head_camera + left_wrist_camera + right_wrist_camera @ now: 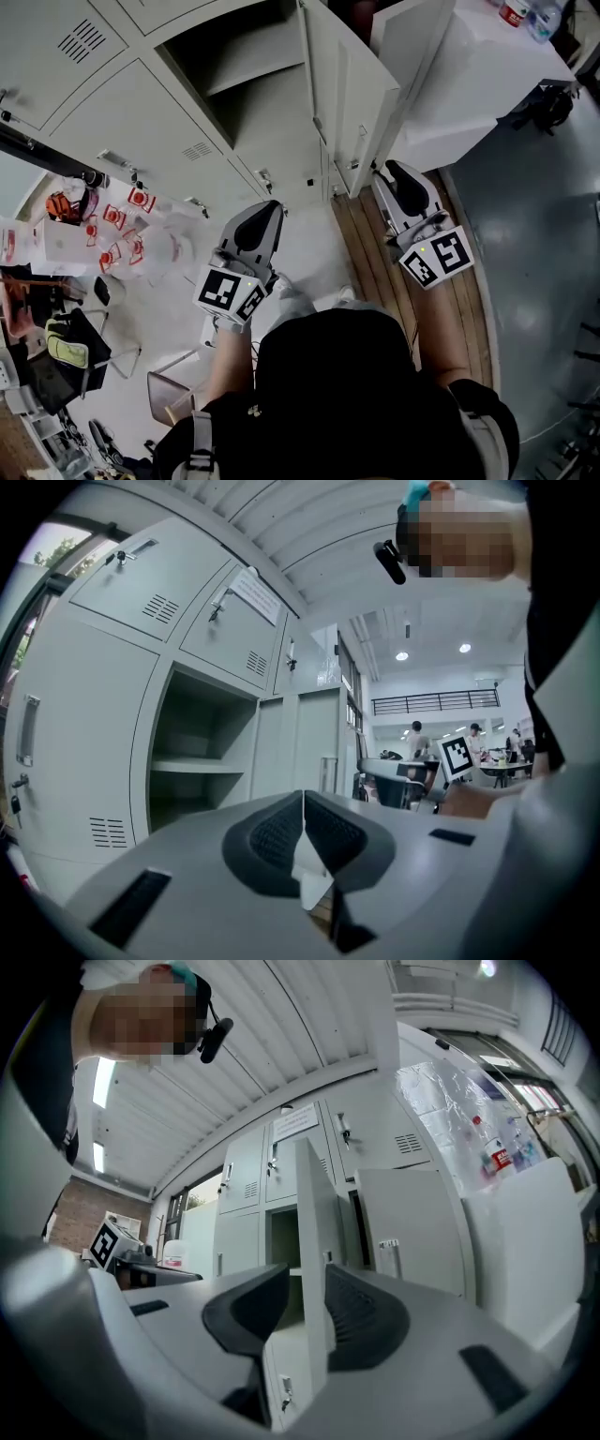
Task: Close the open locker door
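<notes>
In your head view the open locker door (354,94) and the open compartment (267,117) beside it both run off the top edge, so their upper ends are lost to you. Your dark shirt (356,394) blocks the floor along the bottom, and the red-and-white items (117,230) at the left are too small to name. In the right gripper view the door's lower stretch drops behind the right gripper (306,1274), the notice (297,1121) on the upper lockers is too small to read, and the bottles (499,1152) at upper right blur behind plastic. In the left gripper view the left gripper (303,799) hides the lockers' foot, and the label (255,594) is unreadable.
</notes>
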Motion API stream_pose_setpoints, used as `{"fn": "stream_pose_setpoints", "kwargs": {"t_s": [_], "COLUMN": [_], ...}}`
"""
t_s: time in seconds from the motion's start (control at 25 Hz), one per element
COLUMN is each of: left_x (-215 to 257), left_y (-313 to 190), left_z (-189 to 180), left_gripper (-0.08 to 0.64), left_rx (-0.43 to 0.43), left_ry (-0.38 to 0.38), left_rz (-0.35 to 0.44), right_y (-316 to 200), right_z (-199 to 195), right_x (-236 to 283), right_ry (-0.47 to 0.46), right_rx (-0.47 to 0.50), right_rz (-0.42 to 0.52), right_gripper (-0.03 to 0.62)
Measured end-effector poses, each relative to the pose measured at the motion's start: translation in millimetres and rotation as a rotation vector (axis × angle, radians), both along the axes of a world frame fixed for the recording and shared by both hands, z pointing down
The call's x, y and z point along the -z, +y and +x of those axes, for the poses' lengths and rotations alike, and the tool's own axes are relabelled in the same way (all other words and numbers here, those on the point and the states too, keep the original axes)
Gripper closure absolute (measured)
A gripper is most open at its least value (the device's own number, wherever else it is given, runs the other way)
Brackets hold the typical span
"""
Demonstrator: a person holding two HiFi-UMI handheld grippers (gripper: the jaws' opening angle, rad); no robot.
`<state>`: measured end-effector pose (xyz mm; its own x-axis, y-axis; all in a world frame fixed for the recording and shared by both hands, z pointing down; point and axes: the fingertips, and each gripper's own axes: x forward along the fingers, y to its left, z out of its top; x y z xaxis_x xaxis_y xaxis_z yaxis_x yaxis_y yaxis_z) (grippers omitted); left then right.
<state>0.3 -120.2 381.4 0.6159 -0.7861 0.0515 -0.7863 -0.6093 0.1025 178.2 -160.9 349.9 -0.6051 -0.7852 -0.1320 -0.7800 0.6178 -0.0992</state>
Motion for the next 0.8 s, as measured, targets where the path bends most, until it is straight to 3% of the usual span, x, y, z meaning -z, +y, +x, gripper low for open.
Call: {"fn": "stream_pose_setpoints", "kwargs": {"t_s": [0.28, 0.8], "left_x": [1, -6], "left_y": [-29, -59], "left_z": [-26, -78], "left_gripper": [0.534, 0.534], "left_rx": [-0.066, -0.101], "left_ry": [0.016, 0.043], "left_rz": [-0.001, -0.01], "right_y": [-23, -30], "right_z": [-13, -50], "right_x": [3, 6], "right_ry": [0.003, 0.041], "right_rx": [-0.054, -0.118], "right_rz": [-0.021, 0.005], "right_gripper": [0.436, 0.451]}}
